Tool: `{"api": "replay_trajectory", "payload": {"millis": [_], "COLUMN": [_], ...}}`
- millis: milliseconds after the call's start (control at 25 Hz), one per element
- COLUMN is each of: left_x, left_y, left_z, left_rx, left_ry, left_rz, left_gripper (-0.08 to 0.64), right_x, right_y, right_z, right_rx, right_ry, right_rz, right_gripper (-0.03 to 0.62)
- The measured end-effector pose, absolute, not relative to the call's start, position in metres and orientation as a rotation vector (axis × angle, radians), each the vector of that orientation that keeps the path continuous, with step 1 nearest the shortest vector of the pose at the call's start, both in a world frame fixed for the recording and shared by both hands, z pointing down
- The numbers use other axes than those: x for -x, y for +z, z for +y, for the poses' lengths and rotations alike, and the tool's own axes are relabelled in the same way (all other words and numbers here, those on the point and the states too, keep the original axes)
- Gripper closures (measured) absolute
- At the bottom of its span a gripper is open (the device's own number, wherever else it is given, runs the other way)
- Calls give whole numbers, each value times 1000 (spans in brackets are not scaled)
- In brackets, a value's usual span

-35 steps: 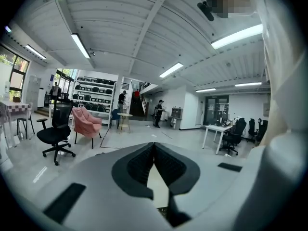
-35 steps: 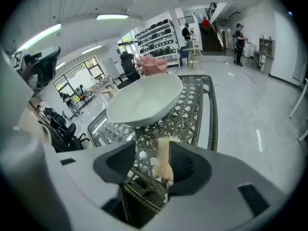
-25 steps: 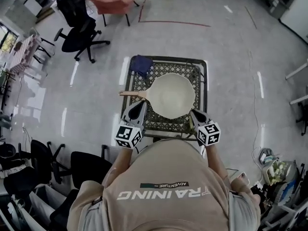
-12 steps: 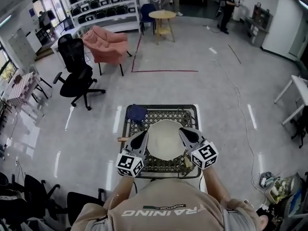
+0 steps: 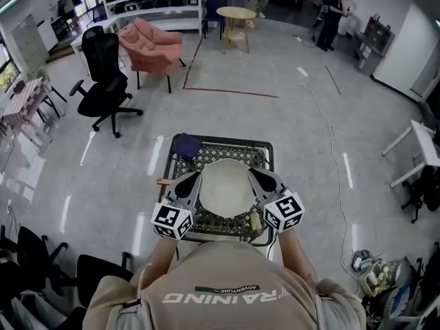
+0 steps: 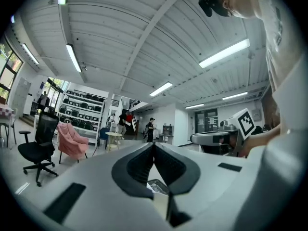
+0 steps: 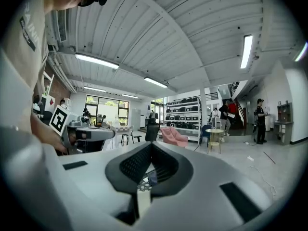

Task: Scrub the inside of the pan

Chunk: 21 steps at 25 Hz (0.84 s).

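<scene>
A cream pan point(image 5: 225, 188) with a wooden handle point(image 5: 165, 181) pointing left lies on a black lattice table point(image 5: 256, 145). My left gripper point(image 5: 194, 177) hovers over the pan's left rim and my right gripper point(image 5: 253, 173) over its right rim, both pointing level. In the left gripper view the left gripper point(image 6: 154, 144) has its jaws meeting at the tips with nothing between them. The right gripper point(image 7: 151, 144) in its own view is shut too, and empty. A dark blue cloth point(image 5: 185, 145) lies at the table's far left corner. A small yellowish thing point(image 5: 256, 220) sits near the front edge.
Across the grey floor stand a pink armchair point(image 5: 152, 47), a black office chair point(image 5: 103, 74) and a small round table point(image 5: 237, 12). Shelves and people are at the far wall. A white table point(image 5: 421, 143) is at the right, more black chairs at the lower left.
Both grippers have risen from the table's front edge and now sit over the pan's two sides. The head view has tilted up and shows more of the room.
</scene>
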State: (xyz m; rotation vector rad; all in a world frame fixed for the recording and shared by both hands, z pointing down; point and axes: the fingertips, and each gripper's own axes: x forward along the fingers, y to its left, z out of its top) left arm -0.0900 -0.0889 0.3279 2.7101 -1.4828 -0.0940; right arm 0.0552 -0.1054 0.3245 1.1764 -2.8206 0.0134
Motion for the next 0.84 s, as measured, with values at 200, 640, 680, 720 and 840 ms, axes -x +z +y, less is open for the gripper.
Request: {"api": "replay_trajectory", "payload": {"millis": [200,640,680,720,840], "left_x": [96,99,98,97,95], "left_y": [322,325,326,327,332], "left_z": [-95,-85,-85,-84,-80], "left_rx": [-2716,-2715,-2710,-2704,-2684], "left_ry": [-93,-78,-85,-91,-98], "left_rz": [-1498,-1506,-1509,-1510,-1514], "left_gripper": [541,541,541,541,541], "right_x": [-58,-52,-54,-55,-59], "right_y": [327,340,341,342,345], "right_z": [-113,-108,-108,-108,-107], "right_rx": [-1198,-1142,-1139,-1137,-1129], "right_ry": [11,-10,-11,-8,6], "right_rz": [-2788,-2731,-2724,-2720,-2713], "right_gripper": [577,577,577,577,577]}}
